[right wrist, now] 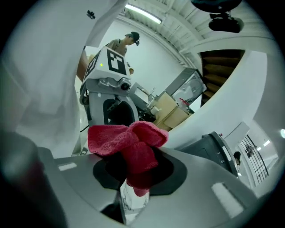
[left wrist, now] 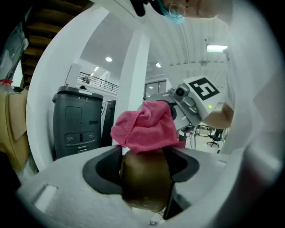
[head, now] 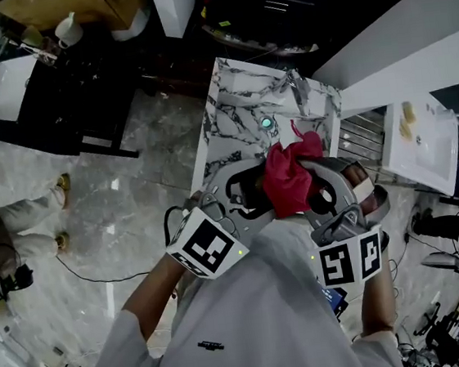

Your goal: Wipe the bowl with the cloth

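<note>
The person's white shirt (head: pixel 254 324) filled the bottom of the head view. Just above it, both grippers were held close together at mid-frame, with their marker cubes toward the camera.

The left gripper (left wrist: pixel 144 162) was clamped on a brown bowl (left wrist: pixel 144 182). The bowl stood edge-on between the jaws at the bottom centre of the left gripper view. The right gripper (right wrist: pixel 133 178) was closed tight on a red cloth (right wrist: pixel 133 153), and the cloth's bunched folds spilled out above and to the left of its jaws.

In the left gripper view the cloth lay on the bowl's upper rim and covered it, and the right gripper showed just behind, at the right of centre. In the head view the cloth sat at the centre between the two grippers, and the bowl could not be made out beneath it.

A marble counter (head: pixel 229 109) lay beyond the cloth in the upper middle of the head view. A small teal round thing (head: pixel 266 122) sat on the counter just above the cloth. Another person's legs (head: pixel 23 218) showed at the left edge, on the marble floor (head: pixel 132 198).
</note>
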